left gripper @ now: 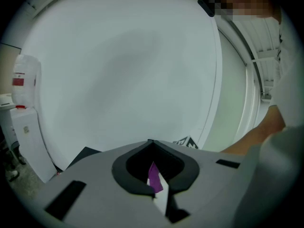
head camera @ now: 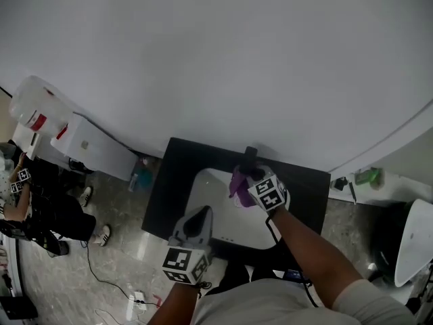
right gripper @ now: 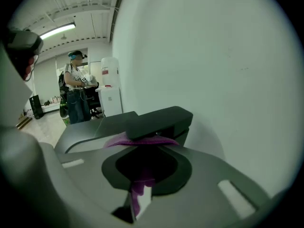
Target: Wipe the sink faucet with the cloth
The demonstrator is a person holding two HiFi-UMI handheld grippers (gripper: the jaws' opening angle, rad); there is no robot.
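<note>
The left gripper (head camera: 201, 215) hangs over the white sink (head camera: 211, 189), its fingers pressed together on nothing. Past it, the right gripper (right gripper: 142, 144) has its fingers pinching the purple cloth (right gripper: 124, 139). The cloth bunches at their tips, touching the underside of the black faucet (right gripper: 161, 120) just beyond.

You're in a lab-like workroom: a black vanity top (head camera: 166, 188) with a white sink basin (head camera: 233, 225) stands against a bare white wall (head camera: 203, 59). Nearby you see a white water dispenser (right gripper: 110, 87), a fluorescent ceiling strip light (right gripper: 59, 31) and another person (right gripper: 76, 91) in headgear.
</note>
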